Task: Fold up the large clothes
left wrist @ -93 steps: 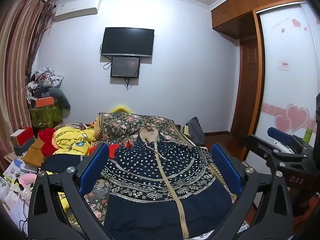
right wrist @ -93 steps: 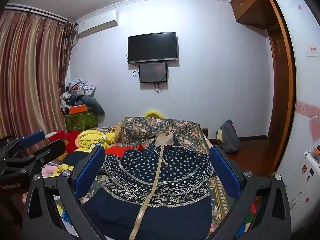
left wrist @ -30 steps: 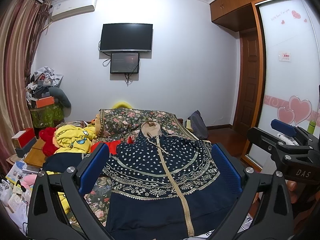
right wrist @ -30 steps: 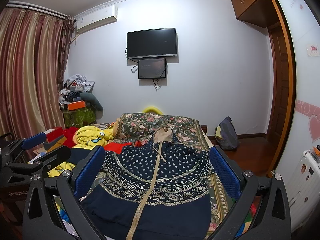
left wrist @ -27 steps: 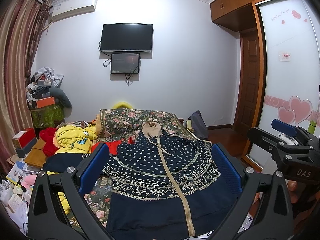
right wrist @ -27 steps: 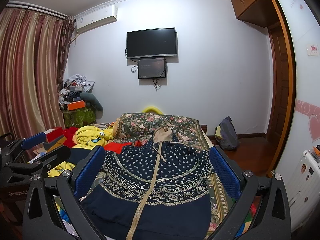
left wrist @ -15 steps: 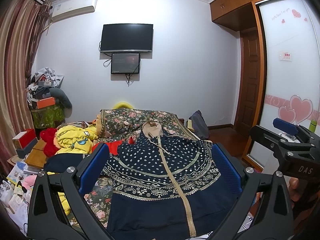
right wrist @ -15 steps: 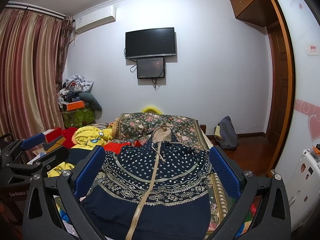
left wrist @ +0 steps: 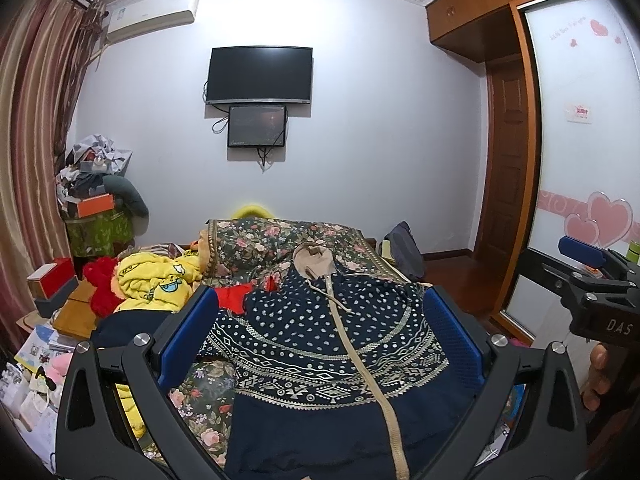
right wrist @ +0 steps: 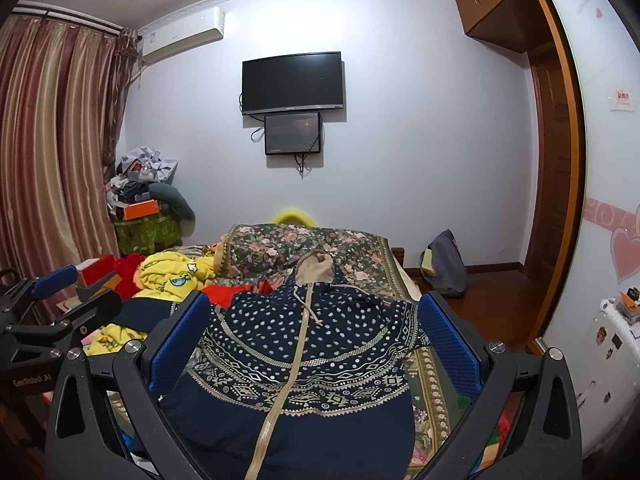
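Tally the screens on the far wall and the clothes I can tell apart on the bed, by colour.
Black screens: 2, the TV and the small monitor under it
Navy patterned: 1, the hoodie laid flat
Yellow: 1, a crumpled garment
Red: 1, a piece partly under the hoodie
Total: 5; the pile by the curtain is too jumbled to count.

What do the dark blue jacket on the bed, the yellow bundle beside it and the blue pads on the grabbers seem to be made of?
The jacket looks like soft matte knit cotton or fleece: it drapes limply, with a printed pale pattern. The yellow bundle seems plush fleece, thick and fuzzy in its folds. The blue pads look like rubber or textured plastic, with a fine dotted grip surface; which one is unclear.
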### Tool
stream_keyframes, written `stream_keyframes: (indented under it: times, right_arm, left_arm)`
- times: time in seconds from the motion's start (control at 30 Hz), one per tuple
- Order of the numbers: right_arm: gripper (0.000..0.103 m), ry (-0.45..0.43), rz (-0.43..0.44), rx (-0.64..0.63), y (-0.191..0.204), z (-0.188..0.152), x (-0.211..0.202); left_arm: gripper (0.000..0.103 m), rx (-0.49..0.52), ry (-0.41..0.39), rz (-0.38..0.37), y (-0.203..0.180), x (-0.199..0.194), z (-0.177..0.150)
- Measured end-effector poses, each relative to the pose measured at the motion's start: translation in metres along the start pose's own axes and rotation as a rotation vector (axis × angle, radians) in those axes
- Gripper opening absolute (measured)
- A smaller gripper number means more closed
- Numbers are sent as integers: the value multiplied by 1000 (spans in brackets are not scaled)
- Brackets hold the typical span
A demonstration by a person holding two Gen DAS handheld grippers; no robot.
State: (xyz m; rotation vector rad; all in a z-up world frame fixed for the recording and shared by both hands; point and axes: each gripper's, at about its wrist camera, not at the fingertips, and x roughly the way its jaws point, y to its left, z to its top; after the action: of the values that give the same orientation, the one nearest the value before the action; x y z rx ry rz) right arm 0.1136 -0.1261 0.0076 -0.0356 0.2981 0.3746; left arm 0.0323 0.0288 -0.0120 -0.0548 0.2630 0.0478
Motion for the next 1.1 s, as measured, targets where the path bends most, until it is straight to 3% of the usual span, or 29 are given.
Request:
stream_keyframes:
  times: [0.4,0.53,0.77,1.1]
  right_arm:
    - [103,85,-5,-40,12,-3,54]
    - [103,145,15,-53,19,-8,90]
    - [103,251,9,-128,33,-21,160]
    - [103,438,8,-171,44,-44,264]
  left_arm:
    - [103,-50,64,136,83,65,5]
    - [103,-113,150,203,133,102,-6]
    - [103,-251,269,394,230,155,-50]
    - [103,-551,473,373,361,210,-116]
